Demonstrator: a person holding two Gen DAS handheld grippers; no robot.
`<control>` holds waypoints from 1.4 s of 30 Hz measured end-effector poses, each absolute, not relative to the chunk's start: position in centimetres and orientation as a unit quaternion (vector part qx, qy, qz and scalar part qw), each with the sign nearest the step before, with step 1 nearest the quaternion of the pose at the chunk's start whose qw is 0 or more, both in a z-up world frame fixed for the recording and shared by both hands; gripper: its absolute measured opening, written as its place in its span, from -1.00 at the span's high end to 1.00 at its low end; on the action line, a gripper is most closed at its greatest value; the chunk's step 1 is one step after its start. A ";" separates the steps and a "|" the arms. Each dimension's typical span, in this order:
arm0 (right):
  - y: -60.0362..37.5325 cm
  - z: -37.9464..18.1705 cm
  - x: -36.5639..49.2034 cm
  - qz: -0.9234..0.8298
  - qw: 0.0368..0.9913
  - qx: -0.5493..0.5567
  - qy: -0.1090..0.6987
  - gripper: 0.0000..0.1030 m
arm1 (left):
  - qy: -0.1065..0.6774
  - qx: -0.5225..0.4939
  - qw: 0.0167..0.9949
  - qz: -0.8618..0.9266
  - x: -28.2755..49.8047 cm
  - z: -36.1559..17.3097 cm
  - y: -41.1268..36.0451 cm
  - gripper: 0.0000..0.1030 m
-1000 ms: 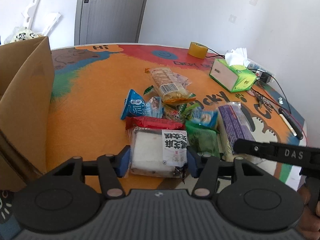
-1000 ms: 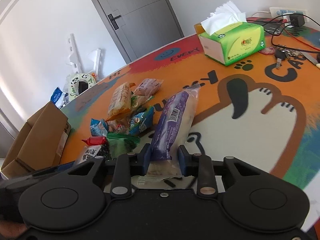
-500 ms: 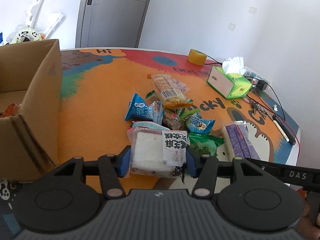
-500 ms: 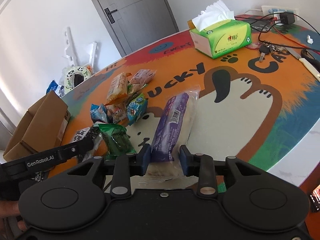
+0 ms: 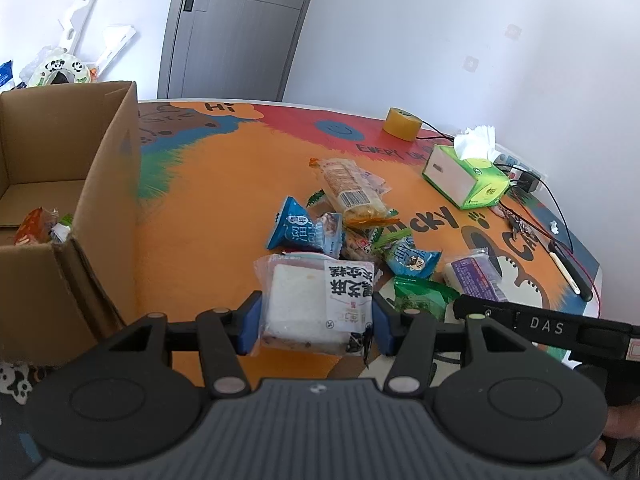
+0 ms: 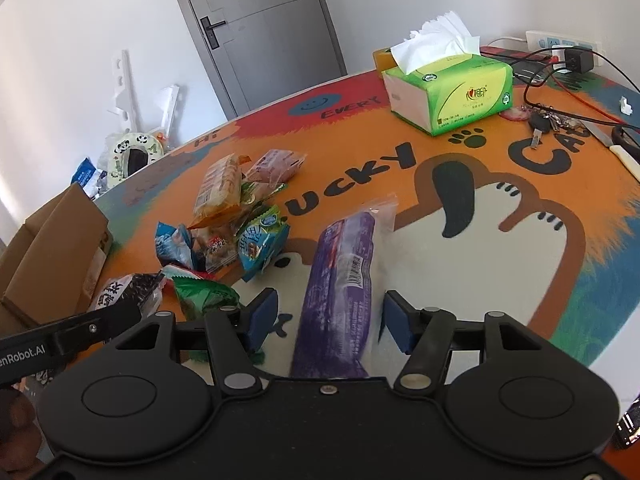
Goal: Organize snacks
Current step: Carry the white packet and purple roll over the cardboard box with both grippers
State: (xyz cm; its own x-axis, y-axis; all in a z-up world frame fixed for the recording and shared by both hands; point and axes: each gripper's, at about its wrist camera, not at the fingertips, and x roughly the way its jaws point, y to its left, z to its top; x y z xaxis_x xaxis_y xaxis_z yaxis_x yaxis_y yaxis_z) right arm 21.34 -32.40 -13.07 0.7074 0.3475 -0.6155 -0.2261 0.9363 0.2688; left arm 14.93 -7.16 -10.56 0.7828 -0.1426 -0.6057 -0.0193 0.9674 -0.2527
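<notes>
— What changed?
— The right gripper [image 6: 328, 316] has just been opening; its jaws now stand clear of the purple pack [image 6: 340, 292] between them, lower centre.
— The left?
— The left gripper [image 5: 316, 322] clamps the bread pack [image 5: 308, 300] above the orange table [image 5: 224, 200]; the box [image 5: 100, 184] is far left.

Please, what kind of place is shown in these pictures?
Probably a room in a home or small office. A grey door stands in a plain white wall, and a round table with a cartoon cat mat carries snack packets, a green tissue box and a cardboard box.
</notes>
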 end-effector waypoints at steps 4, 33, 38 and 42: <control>-31.7 -13.2 21.0 0.149 0.926 0.058 0.343 0.03 | 0.331 -0.126 0.935 -0.030 15.1 -10.8 -7.0 -0.05; -29.6 -6.4 17.8 0.231 0.934 0.096 0.256 0.40 | 0.233 -0.124 0.965 -0.007 10.8 -3.5 -4.6 -0.05; -28.2 -5.7 17.7 0.243 0.932 0.095 0.253 0.40 | 0.221 -0.127 0.967 0.005 10.2 -2.7 -3.4 -0.05; -26.7 -5.2 17.5 0.257 0.929 0.094 0.250 0.40 | 0.215 -0.133 0.967 0.016 9.8 -2.4 -2.2 -0.05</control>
